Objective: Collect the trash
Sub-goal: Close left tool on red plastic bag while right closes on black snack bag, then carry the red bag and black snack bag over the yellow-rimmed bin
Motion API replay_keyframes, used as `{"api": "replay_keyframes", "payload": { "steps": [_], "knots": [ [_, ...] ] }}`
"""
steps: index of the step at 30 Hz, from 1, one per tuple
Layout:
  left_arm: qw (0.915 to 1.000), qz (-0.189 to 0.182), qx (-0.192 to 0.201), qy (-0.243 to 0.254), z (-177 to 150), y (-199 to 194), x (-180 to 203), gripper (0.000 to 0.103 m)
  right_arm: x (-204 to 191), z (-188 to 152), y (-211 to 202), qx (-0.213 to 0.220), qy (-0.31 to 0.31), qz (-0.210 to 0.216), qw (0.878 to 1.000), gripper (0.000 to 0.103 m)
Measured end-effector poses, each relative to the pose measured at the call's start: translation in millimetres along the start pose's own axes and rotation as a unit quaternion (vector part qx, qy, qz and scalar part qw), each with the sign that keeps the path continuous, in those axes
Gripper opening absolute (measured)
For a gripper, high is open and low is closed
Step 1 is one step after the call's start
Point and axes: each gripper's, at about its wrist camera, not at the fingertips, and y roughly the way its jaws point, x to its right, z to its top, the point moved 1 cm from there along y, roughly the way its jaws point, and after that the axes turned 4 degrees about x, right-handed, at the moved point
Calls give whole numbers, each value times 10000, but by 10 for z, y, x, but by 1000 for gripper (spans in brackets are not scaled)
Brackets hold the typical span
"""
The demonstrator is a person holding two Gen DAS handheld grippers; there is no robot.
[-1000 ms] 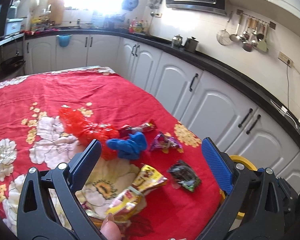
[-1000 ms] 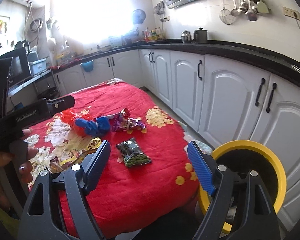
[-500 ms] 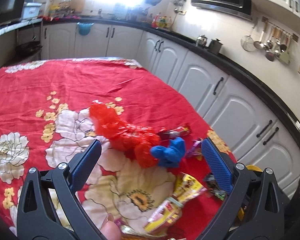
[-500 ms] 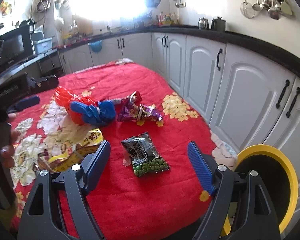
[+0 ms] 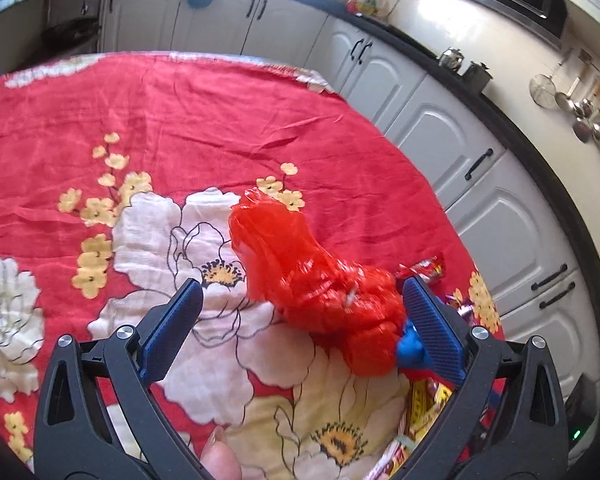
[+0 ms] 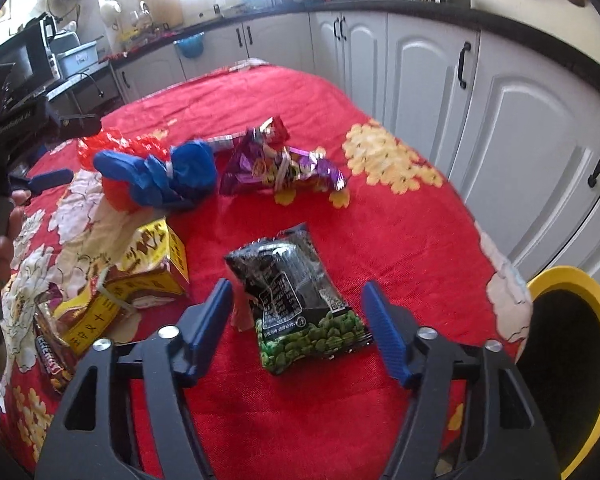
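Trash lies on a table with a red flowered cloth (image 5: 180, 120). My left gripper (image 5: 300, 300) is open, with the crumpled red plastic bag (image 5: 312, 276) between its fingers, nearer the right one. A blue crumpled bag (image 5: 410, 346) peeks out behind the right finger. My right gripper (image 6: 296, 292) is open, its fingers on either side of a black and green pea snack packet (image 6: 296, 300). Beyond it lie a purple wrapper (image 6: 276, 168), the blue bag (image 6: 164, 172), the red bag (image 6: 120, 148) and a yellow box (image 6: 140, 276).
A yellow-rimmed black bin (image 6: 572, 364) stands on the floor off the table's right edge. White cabinets (image 6: 500, 120) with a black counter run behind and to the right. The other handheld gripper (image 6: 16, 128) and a hand show at the left of the right wrist view.
My left gripper moved forward and left, so the red bag now sits between its fingers. My right gripper moved down and closer to the pea packet, which now sits between its fingers.
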Motion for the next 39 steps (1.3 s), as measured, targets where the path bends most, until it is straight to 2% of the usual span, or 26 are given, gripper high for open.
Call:
{"api": "replay_keyframes", "payload": {
  "steps": [3, 7, 12, 14, 19, 20, 23, 26, 39],
  "knots": [
    [9995, -99, -173, -245, 32, 129, -55, 92, -5, -31, -10, 14, -46, -46, 10000, 47],
    [9974, -170, -409, -568, 32, 286, -107, 90, 8, -85, -51, 32, 14, -40, 10000, 45],
    [9968, -149, -511, -599, 0, 378, -107, 68, 6, -161, -109, 102, 87, -62, 9999, 41],
    [9972, -210, -466, -548, -8, 360, -93, 50, 8, -179, -133, 130, 108, -67, 9998, 40],
    [9984, -316, -331, -339, -40, 275, -28, 21, 13, -231, -196, 195, 153, -103, 9996, 38],
    [9985, -319, -325, -311, -42, 274, -26, 18, 17, -240, -208, 203, 166, -95, 9996, 38],
    [9981, -440, -297, -323, -100, 210, -43, 14, 28, -272, -240, 230, 202, -76, 9995, 37],
    [9988, -400, -181, -218, -134, 135, -33, 12, 30, -295, -269, 263, 209, -78, 9994, 36],
    [9971, -196, 720, 114, -275, -512, 15, 12, 38, -360, -470, 424, 316, 53, 9986, 34]
  ]
}}
